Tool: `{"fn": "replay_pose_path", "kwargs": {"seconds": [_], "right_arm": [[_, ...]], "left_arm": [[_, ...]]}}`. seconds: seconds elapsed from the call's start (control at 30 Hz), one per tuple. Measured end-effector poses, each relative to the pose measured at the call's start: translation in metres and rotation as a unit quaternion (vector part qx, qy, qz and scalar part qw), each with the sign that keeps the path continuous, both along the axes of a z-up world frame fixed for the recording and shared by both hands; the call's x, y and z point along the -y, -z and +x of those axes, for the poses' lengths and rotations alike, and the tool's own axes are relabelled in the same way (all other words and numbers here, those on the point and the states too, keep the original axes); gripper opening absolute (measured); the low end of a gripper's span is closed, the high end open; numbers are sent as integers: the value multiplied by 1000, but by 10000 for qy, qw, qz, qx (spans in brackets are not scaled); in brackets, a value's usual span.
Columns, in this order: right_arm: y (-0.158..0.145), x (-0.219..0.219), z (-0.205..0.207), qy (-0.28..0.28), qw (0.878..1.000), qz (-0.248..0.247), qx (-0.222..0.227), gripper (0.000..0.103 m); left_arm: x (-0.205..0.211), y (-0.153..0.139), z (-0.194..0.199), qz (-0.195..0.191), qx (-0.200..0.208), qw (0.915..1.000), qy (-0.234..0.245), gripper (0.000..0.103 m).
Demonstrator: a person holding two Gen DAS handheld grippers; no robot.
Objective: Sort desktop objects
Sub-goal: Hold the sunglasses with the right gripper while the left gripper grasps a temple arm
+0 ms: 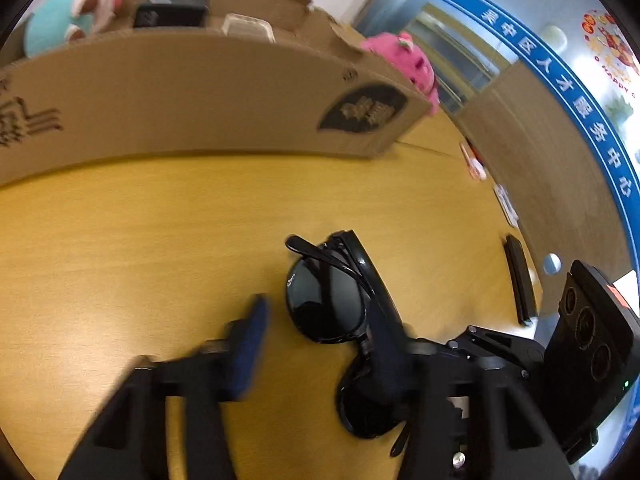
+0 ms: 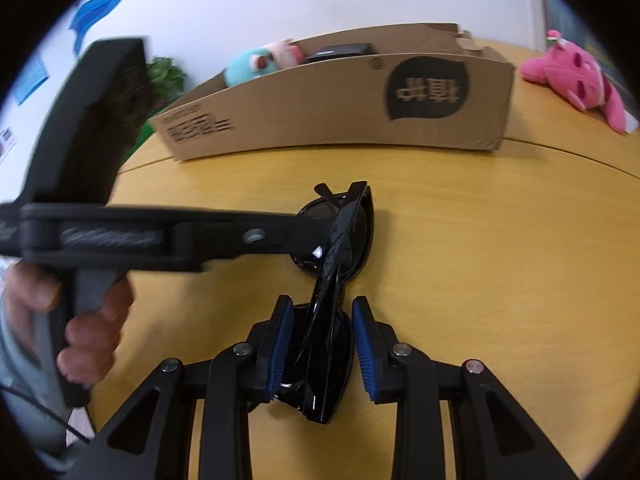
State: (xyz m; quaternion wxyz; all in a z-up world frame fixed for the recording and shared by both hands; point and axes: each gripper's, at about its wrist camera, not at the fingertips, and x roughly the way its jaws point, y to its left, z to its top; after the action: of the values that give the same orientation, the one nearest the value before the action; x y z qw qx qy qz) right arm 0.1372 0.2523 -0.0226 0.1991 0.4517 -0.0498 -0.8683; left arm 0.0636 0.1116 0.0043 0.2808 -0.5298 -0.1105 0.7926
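Black folded sunglasses (image 2: 340, 240) stand on edge on the yellow wooden table (image 2: 480, 280). My right gripper (image 2: 323, 308) is shut on their near lens, with both blue pads against it. In the left wrist view the sunglasses (image 1: 326, 304) lie between the fingers of my left gripper (image 1: 320, 308). Its right finger rests against the frame, while its blurred left pad (image 1: 250, 340) stands a little off the lens. From the right wrist view, a left-gripper finger (image 2: 280, 236) reaches the far lens from the left, held by a hand (image 2: 92, 332).
A long cardboard box (image 2: 340, 108) stands behind the sunglasses, holding a teal plush (image 2: 252, 62), a black item (image 1: 172, 10) and a clear container (image 1: 248, 28). A pink plush (image 2: 576, 76) lies right of the box. A flat black object (image 1: 520, 280) sits near the table's right edge.
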Motion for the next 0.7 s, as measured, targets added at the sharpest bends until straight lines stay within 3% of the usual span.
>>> {"fn": "replay_pose_path", "kwargs": {"seconds": [0.03,0.17,0.2,0.43,0.5,0.63,0.7], "right_arm": [[0,1,2,-86,10000,-42,-12,30],[0,3,0,-246,9995,-181,80,34],[0,1,-1,-260,9993,-247,122,36],[1,-17,-14,-12,9937,-974,550,39],[3,-18,-18,113,9934,-951,638,31],[3,-19,-19,241,9947,-817,582,24],[1,-22,-19,301,9937,-950,517,13]], "left_arm": [[0,3,0,5,58,10000,21,16],[5,7,1,157,108,9998,-57,10],[6,7,1,97,94,9998,-117,4],[10,7,0,51,97,9999,-126,0],[9,8,-2,33,84,9999,-122,0],[11,7,-2,11,80,9999,-123,0],[13,7,-3,100,132,9998,-128,0]]}}
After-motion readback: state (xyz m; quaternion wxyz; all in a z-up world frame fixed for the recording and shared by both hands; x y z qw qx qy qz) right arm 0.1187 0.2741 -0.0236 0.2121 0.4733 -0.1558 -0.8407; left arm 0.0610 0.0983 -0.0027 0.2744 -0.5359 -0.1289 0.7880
